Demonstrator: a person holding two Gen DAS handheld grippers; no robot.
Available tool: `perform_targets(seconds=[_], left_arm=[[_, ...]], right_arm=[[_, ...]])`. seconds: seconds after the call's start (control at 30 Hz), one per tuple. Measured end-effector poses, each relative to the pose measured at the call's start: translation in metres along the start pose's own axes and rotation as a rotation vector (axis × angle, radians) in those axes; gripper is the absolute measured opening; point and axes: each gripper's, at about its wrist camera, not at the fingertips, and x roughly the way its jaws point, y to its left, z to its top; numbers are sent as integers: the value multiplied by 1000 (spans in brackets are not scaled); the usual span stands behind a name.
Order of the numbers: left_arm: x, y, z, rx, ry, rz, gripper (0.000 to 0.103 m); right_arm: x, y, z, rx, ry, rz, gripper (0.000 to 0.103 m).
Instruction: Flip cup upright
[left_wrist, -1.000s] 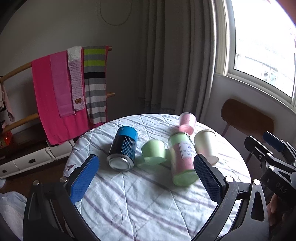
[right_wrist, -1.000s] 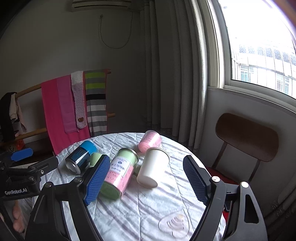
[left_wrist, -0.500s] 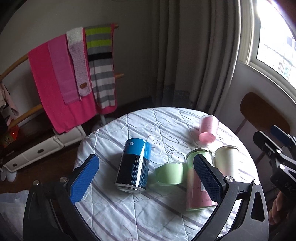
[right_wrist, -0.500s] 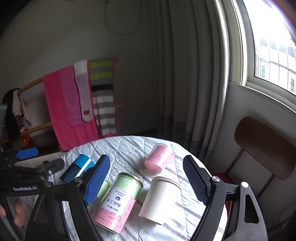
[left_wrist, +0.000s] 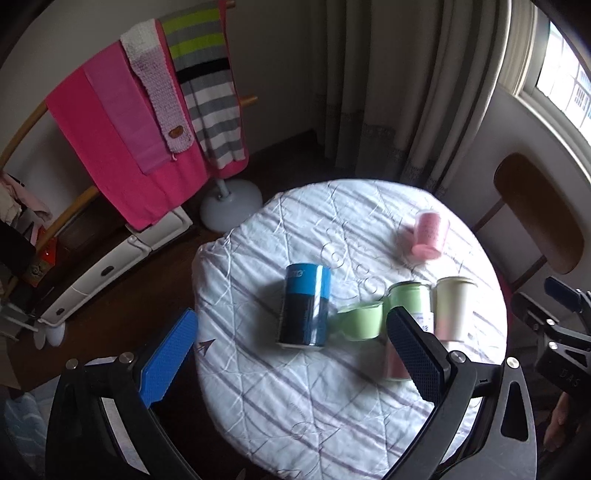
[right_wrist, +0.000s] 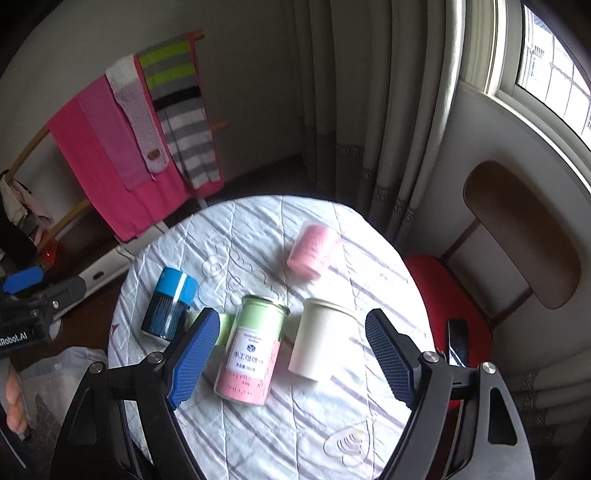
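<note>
On the round table (right_wrist: 258, 435), three cups and two cans lie around the green-pink can (right_wrist: 251, 350); both grippers, left gripper (left_wrist: 291, 354) and right gripper (right_wrist: 288, 354), gape empty.

On your round table (right_wrist: 258, 435) with its striped white cloth, a blue can (right_wrist: 168, 304) lies at the left and a green-and-pink tin (right_wrist: 251, 354) lies in the middle. Far left, pink and striped towels (left_wrist: 129, 122) hang over a wooden rack. A brown-backed chair (right_wrist: 524, 236) sits right, before grey curtains (right_wrist: 369, 92).
</note>
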Motion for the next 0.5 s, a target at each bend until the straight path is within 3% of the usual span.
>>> perform_targets(seconds=[0.13, 0.3, 0.5], left_arm=[[26, 1, 7, 54, 129, -9, 103], [66, 0, 20, 100, 227, 20, 103], [109, -15, 38, 144, 333, 4, 102]], right_arm=[[4, 1, 8, 20, 70, -20, 82], [16, 5, 17, 42, 114, -32, 82], [40, 7, 27, 58, 168, -49, 82]])
